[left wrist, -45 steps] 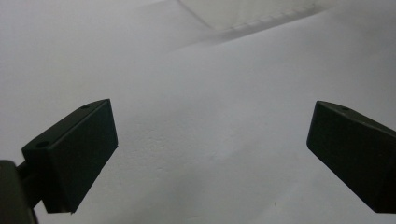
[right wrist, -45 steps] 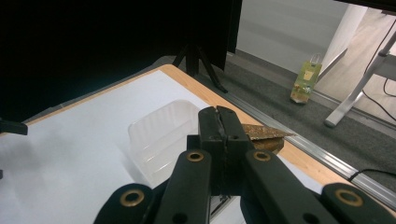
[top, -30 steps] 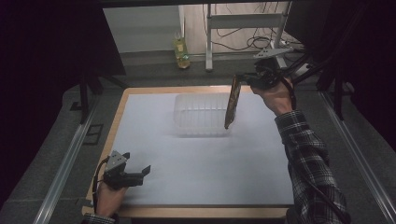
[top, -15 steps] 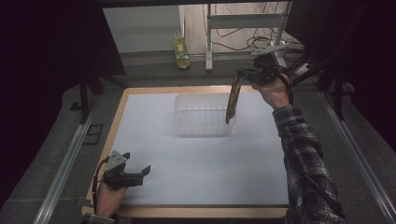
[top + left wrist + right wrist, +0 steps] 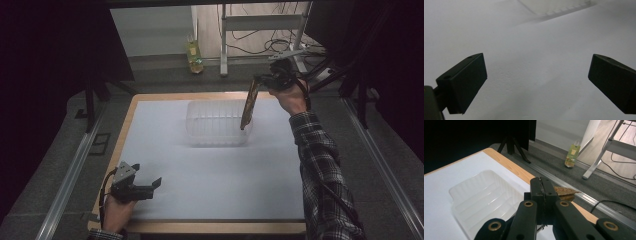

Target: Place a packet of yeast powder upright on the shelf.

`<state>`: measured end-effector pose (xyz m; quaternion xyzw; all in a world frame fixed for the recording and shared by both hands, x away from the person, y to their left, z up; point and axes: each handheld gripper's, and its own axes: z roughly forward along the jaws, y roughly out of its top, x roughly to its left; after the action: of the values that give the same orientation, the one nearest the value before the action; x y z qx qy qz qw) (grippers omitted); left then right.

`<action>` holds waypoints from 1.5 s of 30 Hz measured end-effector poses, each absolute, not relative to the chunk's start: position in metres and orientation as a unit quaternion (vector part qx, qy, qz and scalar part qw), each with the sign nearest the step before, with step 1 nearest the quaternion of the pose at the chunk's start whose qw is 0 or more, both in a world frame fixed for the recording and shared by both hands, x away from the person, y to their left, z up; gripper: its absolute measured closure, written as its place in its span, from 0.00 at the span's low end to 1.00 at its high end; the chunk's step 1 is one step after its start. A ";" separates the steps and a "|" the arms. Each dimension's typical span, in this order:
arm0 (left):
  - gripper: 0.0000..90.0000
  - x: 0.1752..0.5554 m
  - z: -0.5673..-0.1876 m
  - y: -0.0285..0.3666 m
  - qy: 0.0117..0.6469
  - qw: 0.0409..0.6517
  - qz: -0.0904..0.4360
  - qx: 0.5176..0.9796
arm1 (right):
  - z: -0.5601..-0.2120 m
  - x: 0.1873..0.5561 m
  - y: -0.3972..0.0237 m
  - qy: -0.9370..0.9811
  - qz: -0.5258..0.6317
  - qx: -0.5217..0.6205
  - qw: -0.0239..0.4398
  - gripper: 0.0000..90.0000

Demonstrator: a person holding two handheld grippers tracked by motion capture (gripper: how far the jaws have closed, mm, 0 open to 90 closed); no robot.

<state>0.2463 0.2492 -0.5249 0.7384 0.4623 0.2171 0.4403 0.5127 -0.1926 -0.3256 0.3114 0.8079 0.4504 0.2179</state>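
**Packet held over the tray's right end**

A flat brown packet [image 5: 246, 104] is gripped at its top edge by the right claw [image 5: 264, 81], whose jaws are clenched on it; in the right gripper view the jaws are pressed together with a corner of the packet [image 5: 564, 192] seen beyond them. The packet is hung nearly upright, slightly tilted, with its lower end over the right end of the clear tray [image 5: 212, 125]. Whether that lower end touches the tray cannot be told.

The tray is set on the white sheet at the far middle of the bench [image 5: 165, 96], close to the far wooden edge. Its ribbed inside [image 5: 486, 195] is bare.

The left claw [image 5: 150, 187] is held low at the near left corner, well apart from the tray, with its jaws released and wide and only the white sheet [image 5: 536, 62] between them. A broad stretch of bare sheet is left between the tray and the near edge, and open margins are kept on both sides of the tray.
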 end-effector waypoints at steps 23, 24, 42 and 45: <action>0.02 0.246 -0.525 0.248 0.461 0.441 0.217 0.739 | -0.356 0.512 -0.187 0.820 0.435 0.313 0.204 0.99; 0.02 0.246 -0.525 0.248 0.461 0.441 0.217 0.739 | -0.356 0.512 -0.187 0.819 0.434 0.313 0.204 0.99; 0.02 0.245 -0.525 0.250 0.463 0.442 0.215 0.737 | -0.344 0.532 -0.183 0.807 0.441 0.318 0.229 0.99; 0.02 0.245 -0.525 0.249 0.462 0.442 0.216 0.738 | -0.353 0.529 -0.179 0.816 0.430 0.312 0.227 0.99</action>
<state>0.2447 0.2494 -0.5250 0.7379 0.4621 0.2156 0.4420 0.5288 -0.1793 -0.3526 0.3119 0.8161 0.4302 0.2270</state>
